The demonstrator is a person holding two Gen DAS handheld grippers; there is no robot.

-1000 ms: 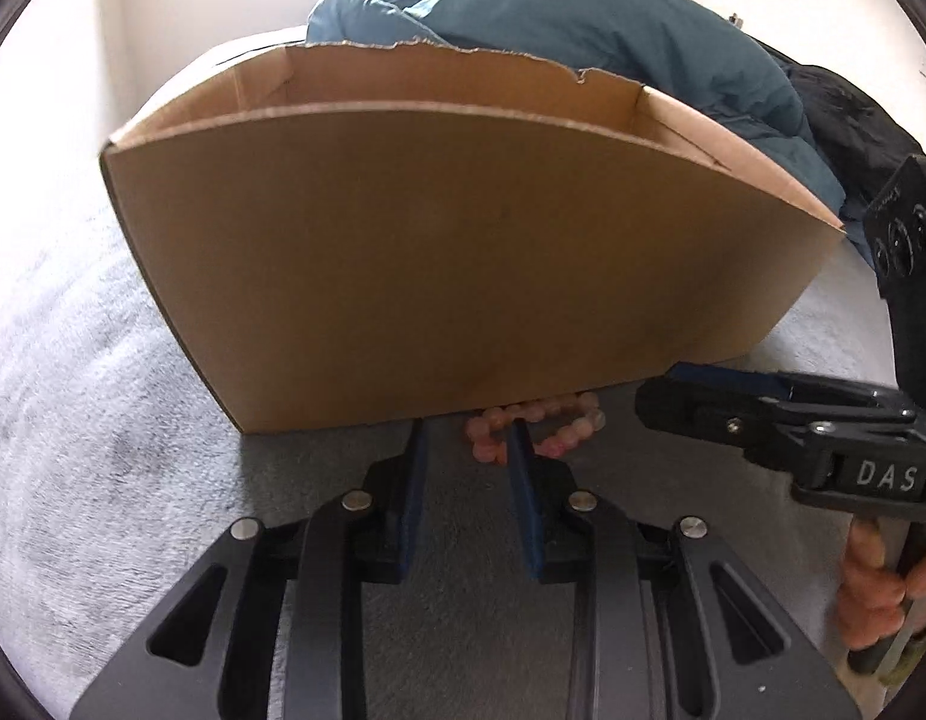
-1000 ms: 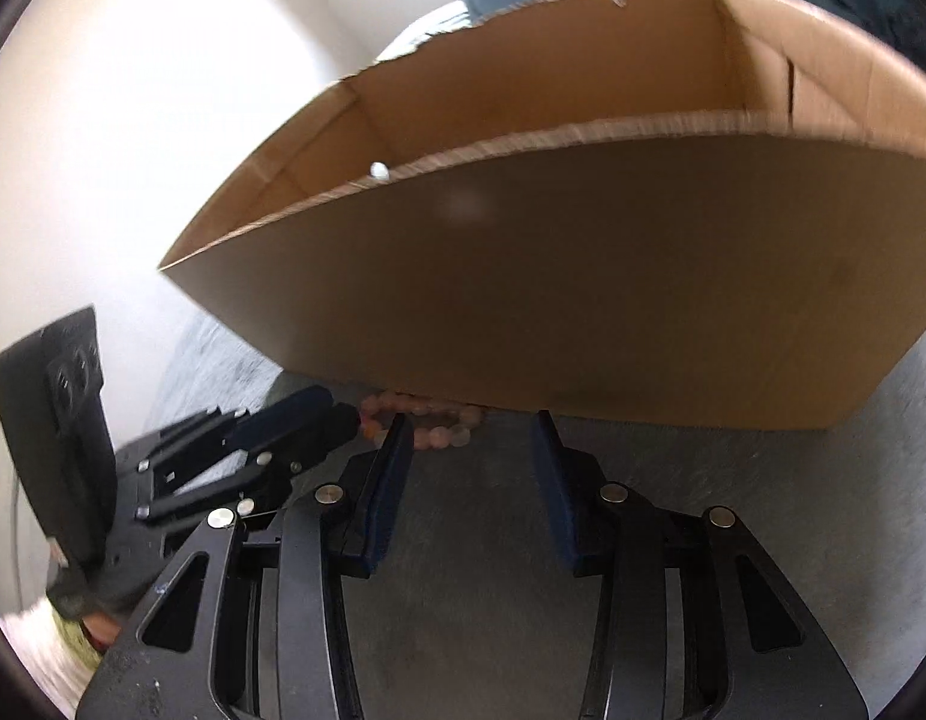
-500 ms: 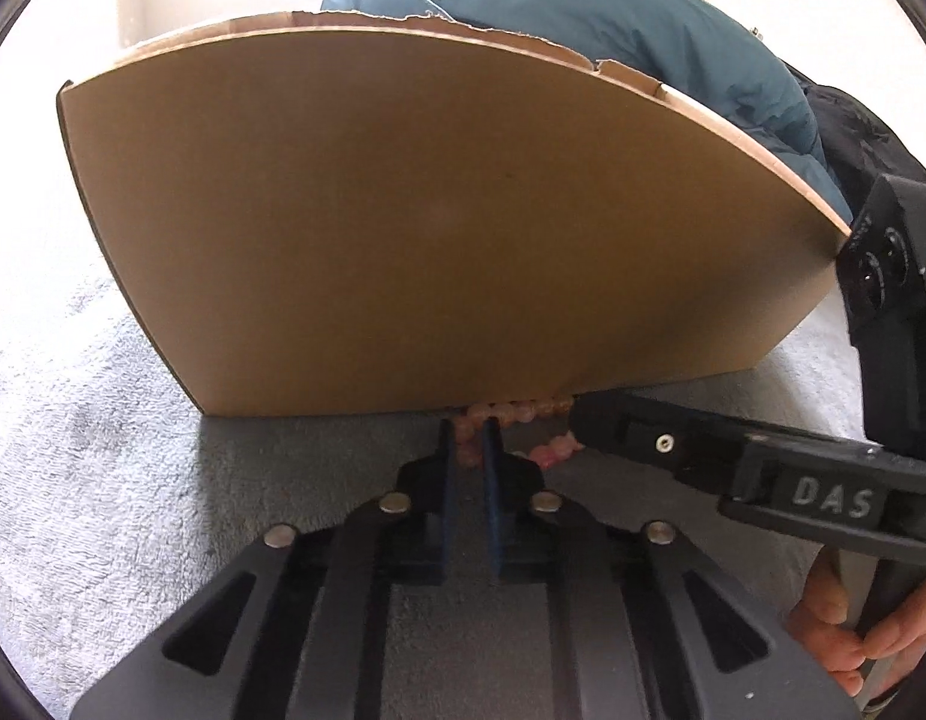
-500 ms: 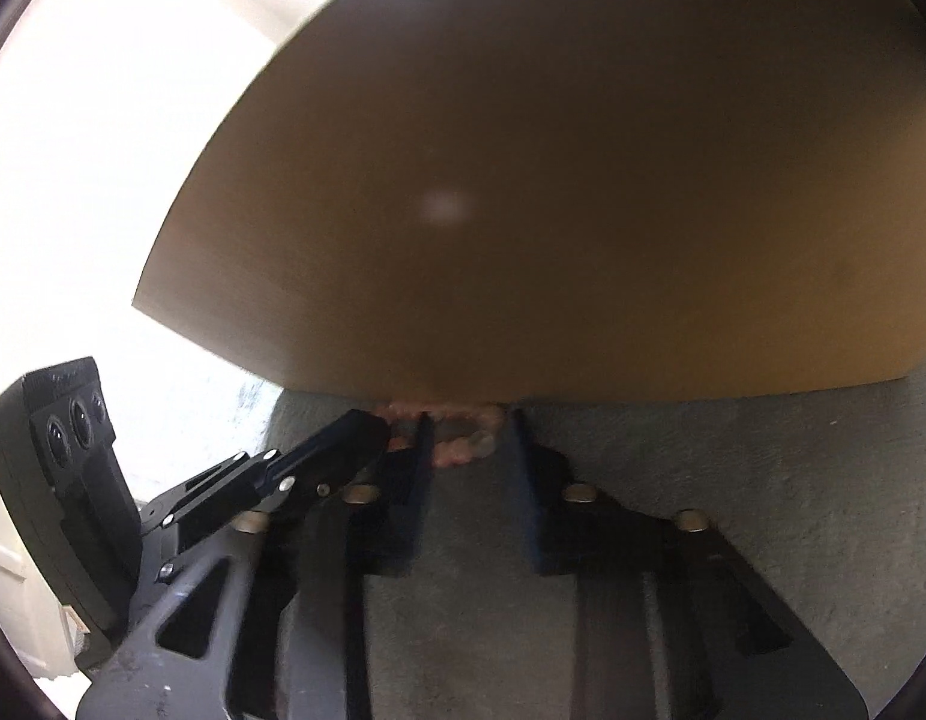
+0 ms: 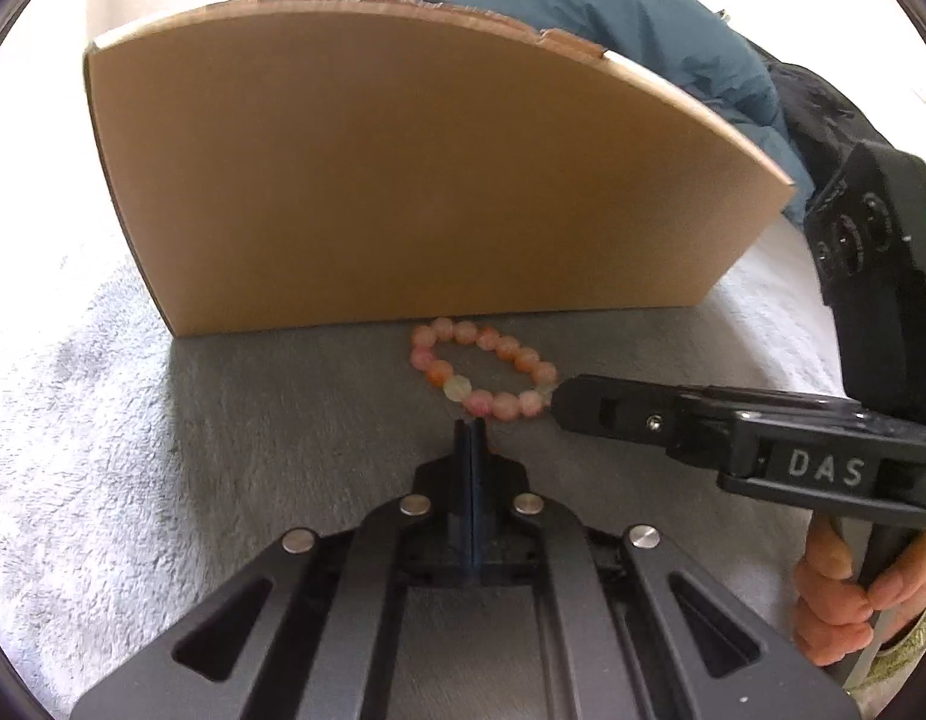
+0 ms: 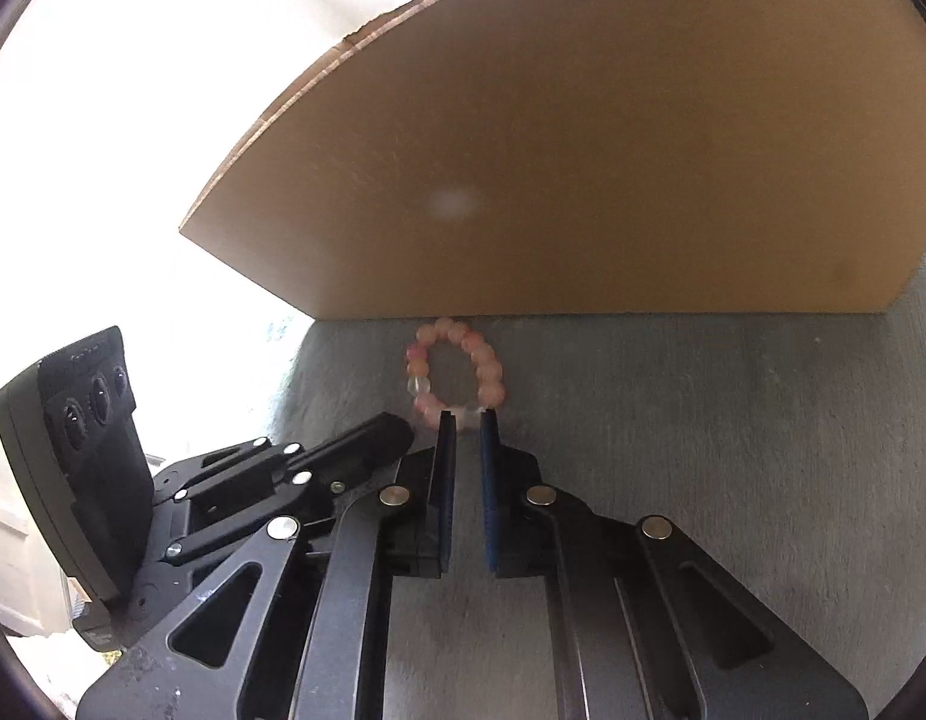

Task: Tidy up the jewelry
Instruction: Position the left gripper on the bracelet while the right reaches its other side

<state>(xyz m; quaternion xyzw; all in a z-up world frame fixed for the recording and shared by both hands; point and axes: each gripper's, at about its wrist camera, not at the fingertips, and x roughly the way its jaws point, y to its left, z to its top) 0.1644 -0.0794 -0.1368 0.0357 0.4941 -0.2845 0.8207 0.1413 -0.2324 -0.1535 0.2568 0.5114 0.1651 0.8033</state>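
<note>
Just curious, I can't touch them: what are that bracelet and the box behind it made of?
Bracelet: round pink and orange beads, a few pale and translucent, glossy; polished stone or glass, I can't tell which. Box: plain brown cardboard, matte, with a ragged torn top edge.

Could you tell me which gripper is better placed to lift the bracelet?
Right. The right gripper has the near beads of the bracelet between its closing jaws. The left gripper is shut just short of the beads, with nothing between its jaws.
</note>
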